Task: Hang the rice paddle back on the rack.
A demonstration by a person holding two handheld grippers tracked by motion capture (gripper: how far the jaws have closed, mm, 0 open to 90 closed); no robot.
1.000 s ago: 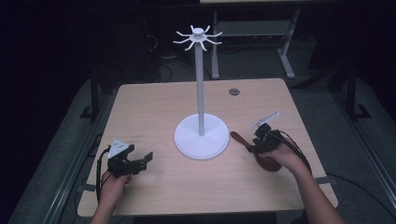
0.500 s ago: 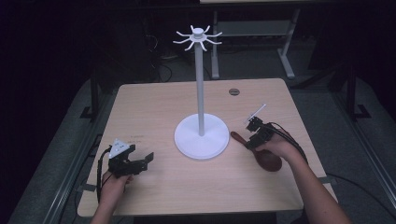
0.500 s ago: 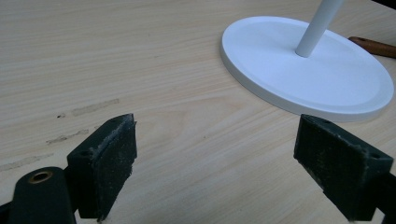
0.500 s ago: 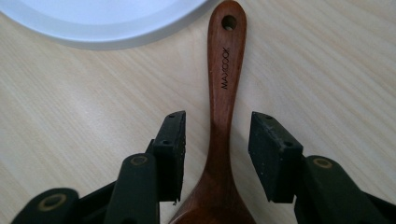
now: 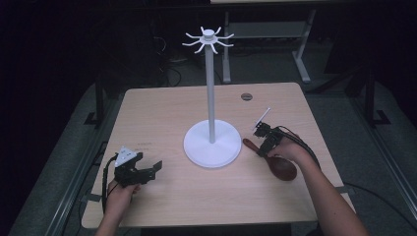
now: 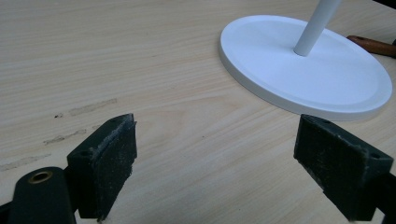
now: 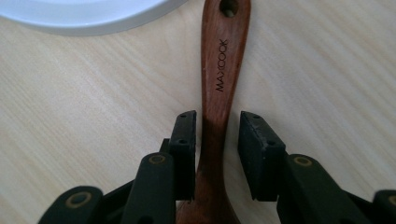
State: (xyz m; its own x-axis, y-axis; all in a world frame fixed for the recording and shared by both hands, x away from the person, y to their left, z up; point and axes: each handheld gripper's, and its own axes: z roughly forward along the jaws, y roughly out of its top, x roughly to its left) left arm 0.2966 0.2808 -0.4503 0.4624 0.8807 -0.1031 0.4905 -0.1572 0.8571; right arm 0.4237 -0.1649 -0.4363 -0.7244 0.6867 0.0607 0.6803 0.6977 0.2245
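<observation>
We have one wooden spoon (image 7: pixel 219 79) lying flat on the table (image 5: pixel 162 113), just right of the white stand (image 5: pixel 211 142), its bowl toward us and its handle running away toward the stand's base, the hanging hole at the far tip. Our right gripper (image 7: pixel 217 140) straddles that handle near its neck, so the long axis passes straight between the fingers (image 7: pixel 259 149); they have just been closing and stand narrow around the wood, the left one about touching, a thin gap on the other side, not yet clamped as far as we can tell. Our left gripper (image 6: pixel 215 168) sits well apart at the near left, fingers wide over bare table. We count one spoon, one stand, two grippers.
</observation>
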